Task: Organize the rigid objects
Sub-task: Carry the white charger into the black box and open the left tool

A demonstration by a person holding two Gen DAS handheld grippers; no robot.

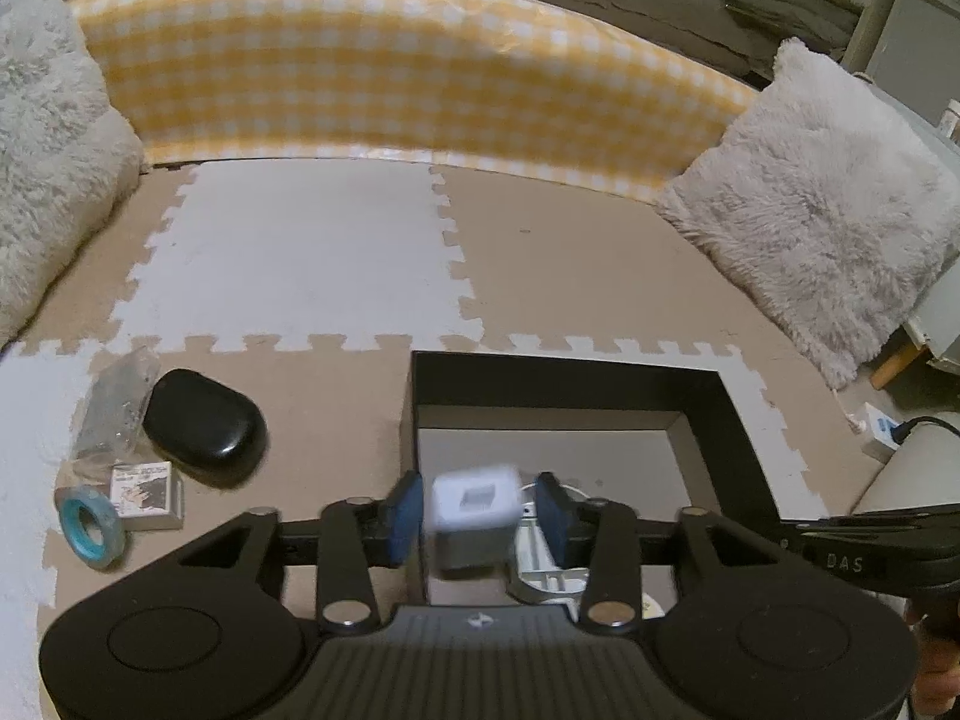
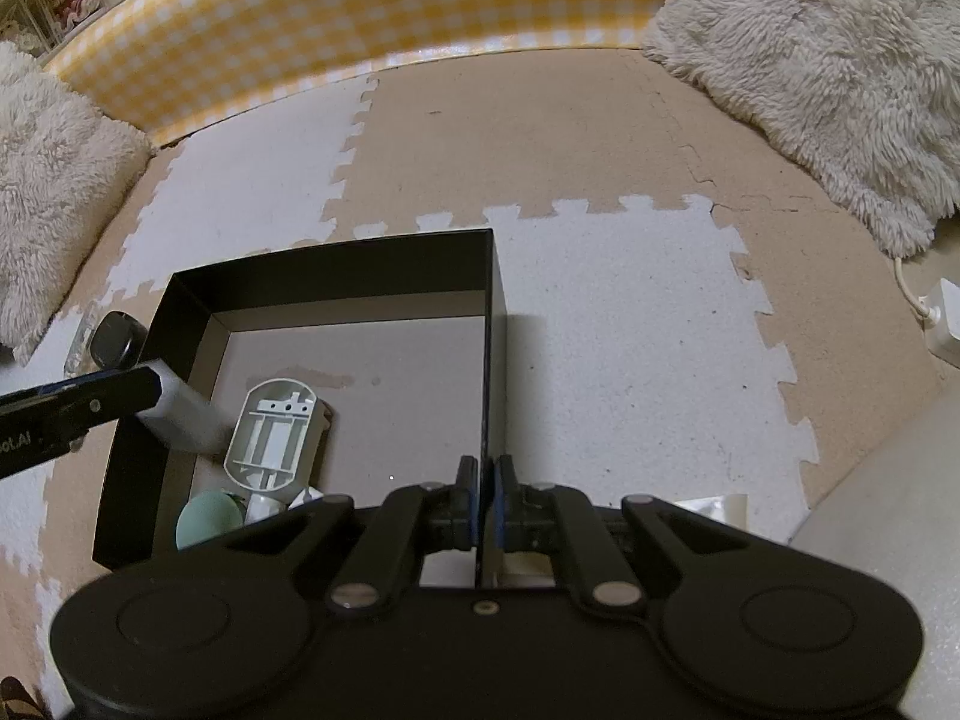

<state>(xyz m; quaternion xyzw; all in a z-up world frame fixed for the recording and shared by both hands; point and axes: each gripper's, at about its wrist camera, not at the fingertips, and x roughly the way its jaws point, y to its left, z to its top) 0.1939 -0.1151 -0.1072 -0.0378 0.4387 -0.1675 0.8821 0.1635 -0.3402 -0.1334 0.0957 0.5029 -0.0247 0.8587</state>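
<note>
Beige-and-white foam puzzle mat [image 1: 312,252] floor, yellow gingham panel [image 1: 384,78] behind, fluffy cushions either side. Left gripper [image 1: 477,516] is spread wide w/ a blurred white cube [image 1: 474,510] between the pads, clear gaps both sides, above the black box's [image 1: 708,414] near-left corner. Right gripper [image 2: 486,501] is pinched tight on the box's right wall. Inside box: white plastic housing [image 2: 273,432] & mint ball [image 2: 207,519]. Left of box on mat: black case [image 1: 204,423], small printed box [image 1: 147,495], tape roll [image 1: 90,525], clear bag [image 1: 117,405].
</note>
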